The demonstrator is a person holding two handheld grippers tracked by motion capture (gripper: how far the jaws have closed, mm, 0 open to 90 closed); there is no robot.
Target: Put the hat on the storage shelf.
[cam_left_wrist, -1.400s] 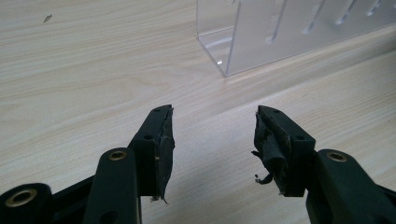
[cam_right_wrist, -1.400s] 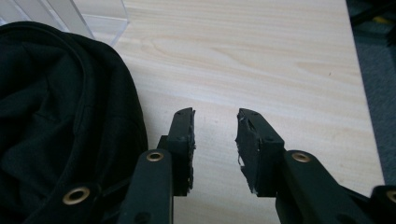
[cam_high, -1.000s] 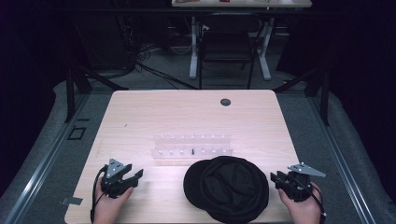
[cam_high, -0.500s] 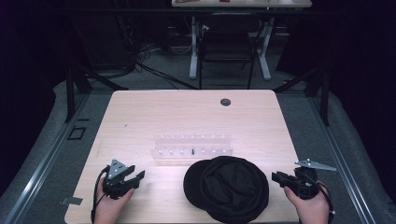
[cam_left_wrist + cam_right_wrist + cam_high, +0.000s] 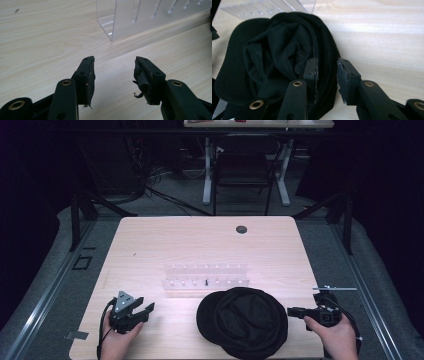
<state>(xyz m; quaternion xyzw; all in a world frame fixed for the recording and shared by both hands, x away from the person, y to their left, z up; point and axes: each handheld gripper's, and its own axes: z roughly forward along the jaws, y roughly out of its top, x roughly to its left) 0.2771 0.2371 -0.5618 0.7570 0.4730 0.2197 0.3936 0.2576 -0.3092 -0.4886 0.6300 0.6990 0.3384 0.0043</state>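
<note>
A black cap [image 5: 242, 322] lies crumpled at the front middle of the wooden table [image 5: 200, 245]. Just behind it stands a clear plastic rack [image 5: 206, 275]. My right gripper [image 5: 292, 311] is held at the cap's right edge, jaws pointing left at it. In the right gripper view the right gripper [image 5: 327, 67] is open, its left jaw over the cap's [image 5: 274, 55] rim, gripping nothing. My left gripper [image 5: 146, 310] sits at the front left, apart from the cap. It is open and empty over bare wood [image 5: 113, 72], with the rack's end [image 5: 140, 20] ahead of it.
A small dark peg [image 5: 206, 281] stands in the rack. A round dark hole [image 5: 241, 229] marks the table's far side. The far half of the table is bare wood. A chair [image 5: 242, 170] and desk legs stand beyond the far edge.
My right hand has shifted slightly right and turned, so its jaws now point straight at the cap's edge. The left gripper has barely moved.
</note>
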